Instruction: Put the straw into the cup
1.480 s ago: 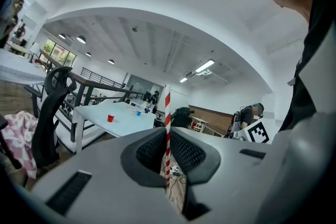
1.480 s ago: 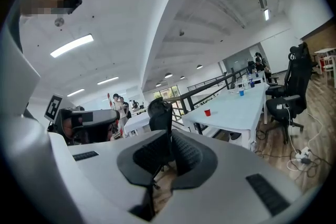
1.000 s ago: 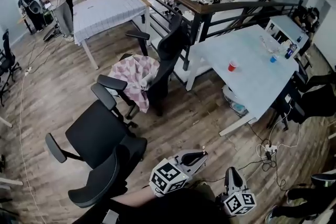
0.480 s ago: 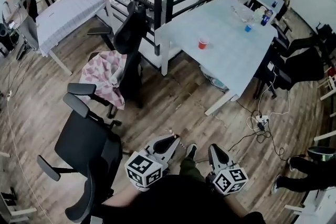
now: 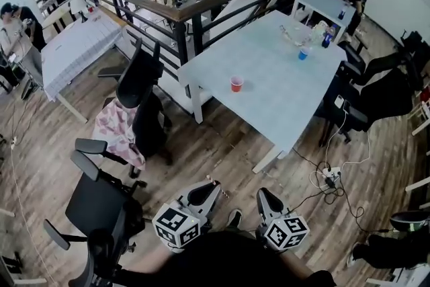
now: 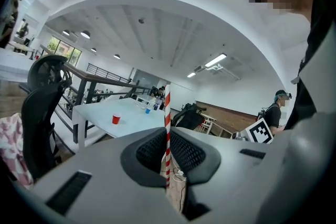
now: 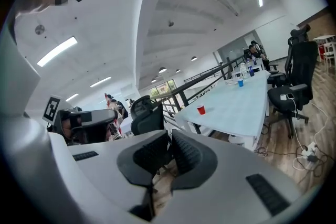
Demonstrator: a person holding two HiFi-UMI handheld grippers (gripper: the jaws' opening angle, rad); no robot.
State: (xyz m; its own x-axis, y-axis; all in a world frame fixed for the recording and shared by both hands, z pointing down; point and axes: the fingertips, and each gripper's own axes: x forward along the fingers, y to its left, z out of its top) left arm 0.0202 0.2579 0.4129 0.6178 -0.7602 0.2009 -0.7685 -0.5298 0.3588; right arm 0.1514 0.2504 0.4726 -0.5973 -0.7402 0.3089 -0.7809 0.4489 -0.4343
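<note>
Straw [image 6: 168, 113], red-and-white striped, is clamped upright between the left gripper [image 5: 207, 187] jaws, its top poking past the pads. That gripper is over the wood floor off the near end of the long white table [image 5: 289, 104], well apart from it and pointing toward it. Right gripper [image 5: 262, 193] is just beside the left one, also off the table's near end. Its jaws are drawn together to a sliver of a gap, with nothing between them.

Red cup [image 5: 236, 83] stands upright on the table toward the near end, close to the railing-side edge and well apart from the straw. Blue cup [image 5: 304, 54] is at the table's far end among some clutter too small to make out. Black office chair [image 5: 138, 80] is left of the table, with a pink checked cloth [image 5: 117, 134] draped on it. White power strip [image 5: 329, 173] lies on the floor off the table's near right side, with cables running from it.
</note>
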